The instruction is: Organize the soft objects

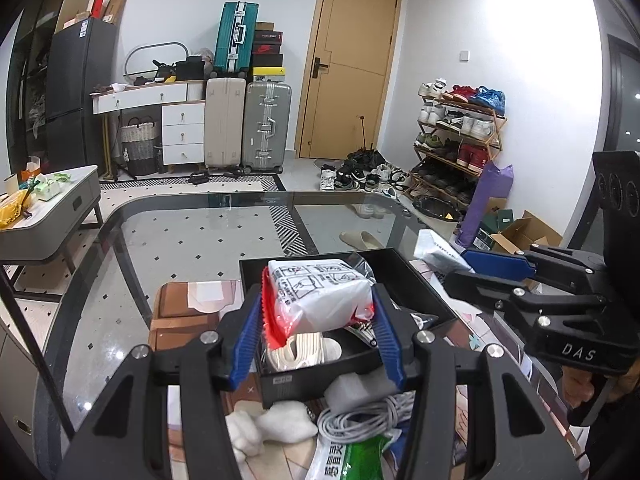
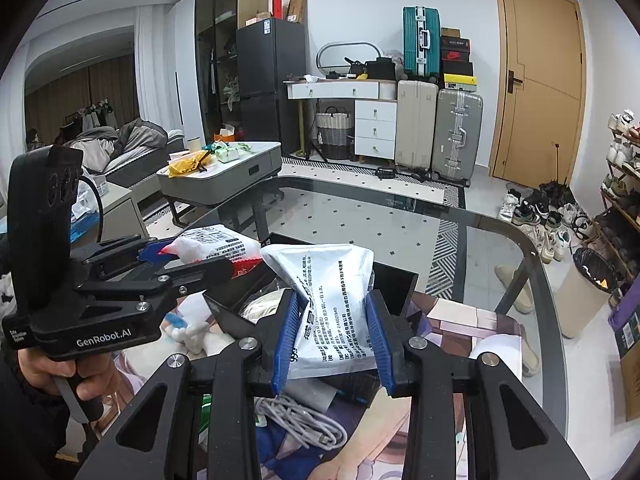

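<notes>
This is a lived-in home. A shoe rack [image 1: 460, 136] stands near the wooden door [image 1: 352, 60]. Suitcases [image 2: 438, 132], a fridge [image 2: 268, 84] and a sofa [image 2: 132, 148] line the room.

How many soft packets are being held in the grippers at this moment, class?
2. The red-edged white packet sits in the left gripper above the black tray; the white printed pouch is pinched in the right gripper. More packets may lie hidden below.

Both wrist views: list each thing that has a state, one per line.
Left gripper: shut on the red-edged packet, held over the black box.
Right gripper: shut on the white pouch.
Black box: open, holding a cream roll.
Grey cable: coiled on the table.
Door: closed.
</notes>
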The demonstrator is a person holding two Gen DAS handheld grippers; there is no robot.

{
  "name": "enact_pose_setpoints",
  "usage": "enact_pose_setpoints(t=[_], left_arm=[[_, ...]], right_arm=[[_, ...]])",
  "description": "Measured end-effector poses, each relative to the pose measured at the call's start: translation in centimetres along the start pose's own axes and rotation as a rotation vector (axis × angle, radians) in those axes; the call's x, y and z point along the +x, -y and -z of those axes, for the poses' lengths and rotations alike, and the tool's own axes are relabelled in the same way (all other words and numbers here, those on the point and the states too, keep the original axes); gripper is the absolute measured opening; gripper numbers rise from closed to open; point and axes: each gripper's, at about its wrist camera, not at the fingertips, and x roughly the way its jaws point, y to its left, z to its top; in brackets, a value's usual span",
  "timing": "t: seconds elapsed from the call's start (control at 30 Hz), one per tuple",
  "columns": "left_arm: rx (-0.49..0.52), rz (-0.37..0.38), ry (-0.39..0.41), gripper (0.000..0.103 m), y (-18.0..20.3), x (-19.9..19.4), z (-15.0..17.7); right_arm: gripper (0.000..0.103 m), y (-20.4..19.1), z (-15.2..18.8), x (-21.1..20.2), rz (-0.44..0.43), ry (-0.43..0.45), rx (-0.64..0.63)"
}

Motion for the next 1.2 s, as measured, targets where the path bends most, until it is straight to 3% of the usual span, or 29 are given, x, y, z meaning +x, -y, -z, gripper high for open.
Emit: enact_pose_setpoints(t=[0.3,0.57,0.93,1.2], left_arm=[[0.016,-0.02,-0.013,0.051,-0.3,2.4,-0.2],[0.017,-0.028,-0.028,0.051,-0.8,4.2,-0.3],[0.007,-0.031,-0.038,0.051,-1.5,5.0,0.3],[0.011,-0.032,-0.034,0.051,-1.7,4.8,0.4]], right_arm=[[0.034,0.9,-0.4,2.9,-0.008,-0.04,0.023],[0.034,0.4,-0.7,5.5,0.045,-0.088,-0.031],[0.035,-0.2,-0.9,7.3,0.109,-0.114,-0.113],[0.035,-1.0,-1.2,8.2,0.097,-0.133,-0.14]])
